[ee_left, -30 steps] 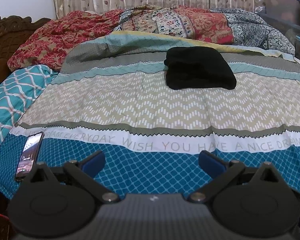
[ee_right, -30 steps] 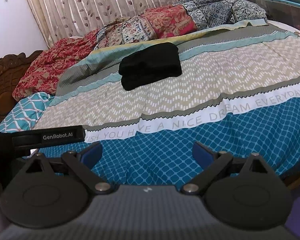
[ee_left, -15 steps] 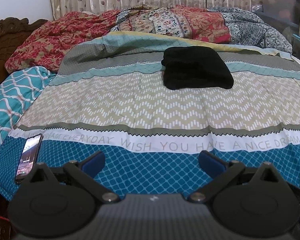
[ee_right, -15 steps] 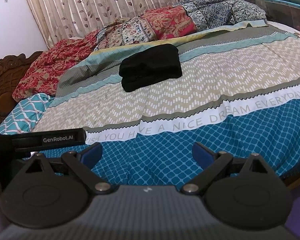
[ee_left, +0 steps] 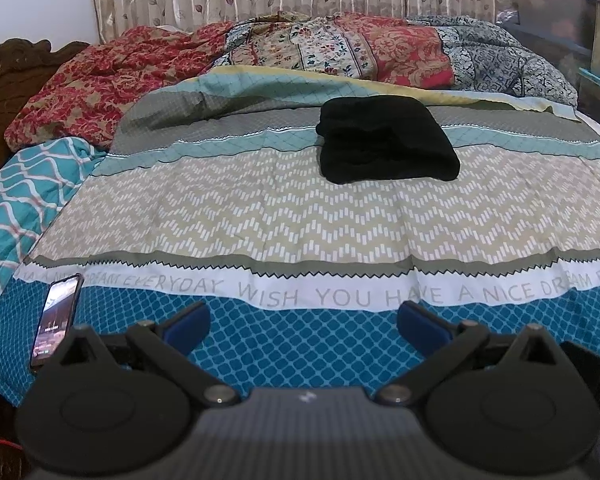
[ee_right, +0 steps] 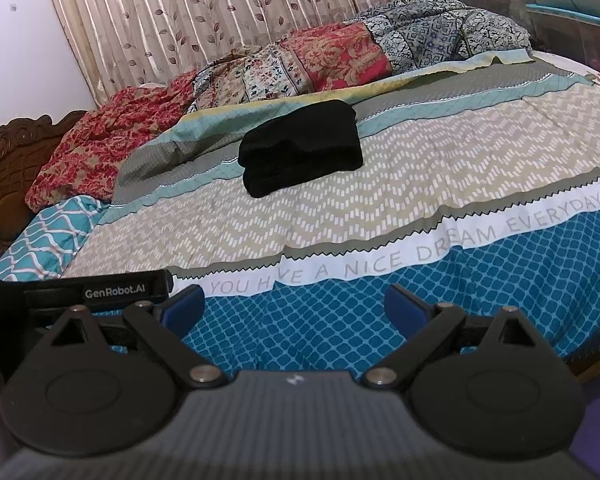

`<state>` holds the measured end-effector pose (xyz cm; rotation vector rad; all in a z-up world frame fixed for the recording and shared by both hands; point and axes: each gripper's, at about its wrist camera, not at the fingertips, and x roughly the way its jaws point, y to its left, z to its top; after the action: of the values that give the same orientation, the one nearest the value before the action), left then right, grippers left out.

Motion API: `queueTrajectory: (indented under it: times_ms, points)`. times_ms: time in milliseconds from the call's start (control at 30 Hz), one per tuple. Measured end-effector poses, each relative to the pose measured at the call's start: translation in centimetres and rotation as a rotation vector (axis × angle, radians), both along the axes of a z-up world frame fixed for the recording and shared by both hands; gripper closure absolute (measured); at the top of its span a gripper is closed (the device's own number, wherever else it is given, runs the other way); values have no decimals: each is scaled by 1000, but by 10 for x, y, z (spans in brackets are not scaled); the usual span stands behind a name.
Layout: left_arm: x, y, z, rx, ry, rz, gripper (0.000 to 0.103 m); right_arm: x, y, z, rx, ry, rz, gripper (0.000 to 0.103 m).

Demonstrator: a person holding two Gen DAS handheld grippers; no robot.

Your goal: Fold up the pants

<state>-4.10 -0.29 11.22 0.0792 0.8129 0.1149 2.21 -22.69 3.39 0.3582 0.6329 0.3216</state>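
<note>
Folded black pants on the bed, both claws held back at its near edge

The pants (ee_left: 386,140) lie in a compact folded stack toward the bed's (ee_left: 300,220) far side, well apart from the left claw (ee_left: 304,322) and right claw (ee_right: 294,308); both have fingers spread wide and hold nothing; a phone (ee_left: 56,320) rests at the near left corner

Your left tongs (ee_left: 303,323) are matte black, with two round disc housings, silver pivot screws and blue finger pads (ee_left: 188,322) on angled black links. Your right tongs (ee_right: 294,309) match them, ribbed grey body between; white "GenRobot.AI" lettering marks the black bar beside them.
</note>
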Motion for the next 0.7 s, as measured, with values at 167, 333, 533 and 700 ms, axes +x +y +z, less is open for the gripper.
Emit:
queueTrajectory:
  times_ms: [167,333,533,700]
  points:
    - [-1,-2,1,11,5,4,0,0,-1,0,5,3,-2,5]
    - [0,0,2,16,4,17,0,0,-3,0,5,-3,-6,5]
    - [3,5,1,13,14,35,0,0,-4,0,6,0,-16,5]
    - [3,4,-3,14,26,27,0,0,-2,0,3,2,-12,5]
